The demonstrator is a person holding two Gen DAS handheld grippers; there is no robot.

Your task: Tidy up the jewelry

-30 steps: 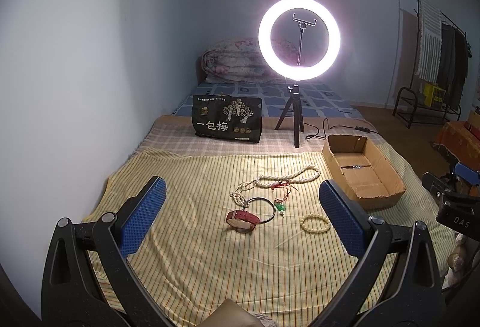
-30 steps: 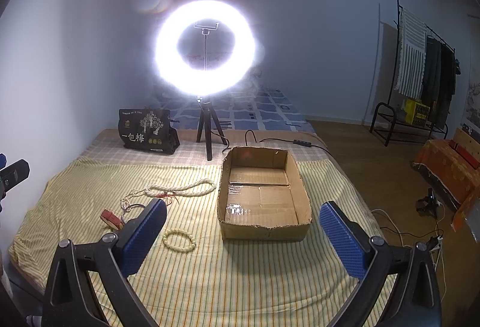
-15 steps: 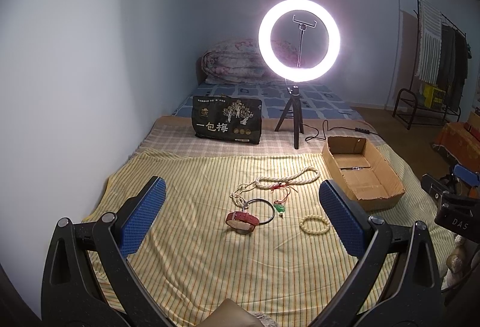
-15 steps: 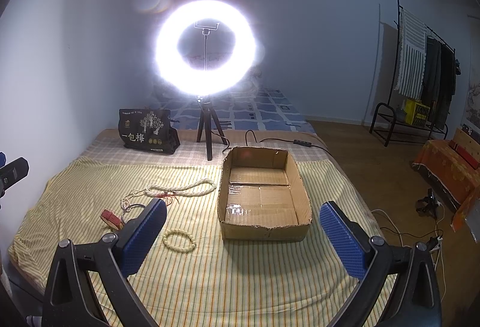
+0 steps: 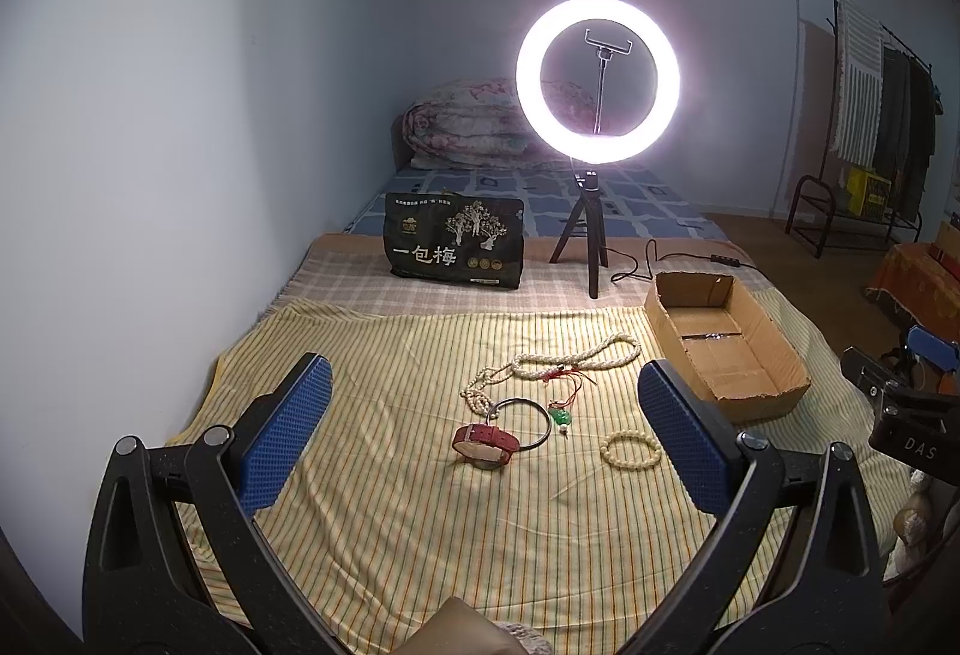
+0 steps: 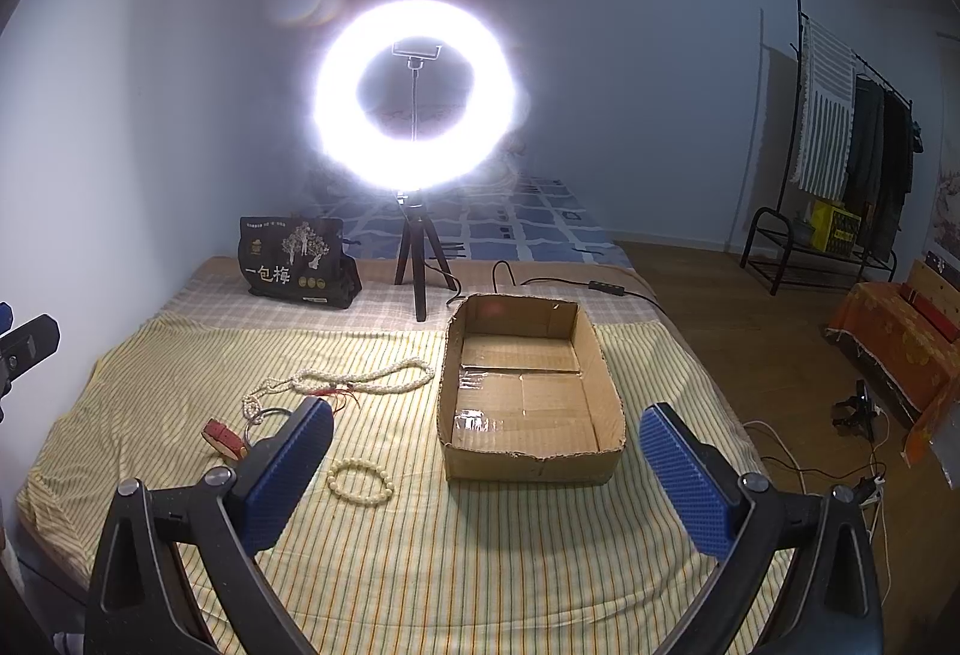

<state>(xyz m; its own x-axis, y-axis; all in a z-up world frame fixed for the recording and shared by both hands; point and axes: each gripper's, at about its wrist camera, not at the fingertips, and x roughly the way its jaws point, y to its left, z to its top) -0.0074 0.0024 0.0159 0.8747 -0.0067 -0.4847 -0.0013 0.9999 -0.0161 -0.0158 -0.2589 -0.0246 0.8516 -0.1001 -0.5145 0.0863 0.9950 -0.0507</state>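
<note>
Black tongs (image 5: 480,427), 2 blue dimpled pads (image 5: 282,433), silver screws (image 5: 217,436)

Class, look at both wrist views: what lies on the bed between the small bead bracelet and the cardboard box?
Nothing: between the bead bracelet and the cardboard box there is only bare striped sheet. The right wrist view shows this most clearly.

Metal bangle (image 6: 271,418): lower arc hidden behind the right gripper's blue pad in the right wrist view.
Green pendant (image 5: 561,418): too small to tell its shape.
Ring light (image 6: 414,95): glare blurred its rim and the bedding behind it.
Right gripper (image 5: 912,403): cut off by the frame's right edge.
Black bag (image 5: 454,248): small print was illegible.
</note>
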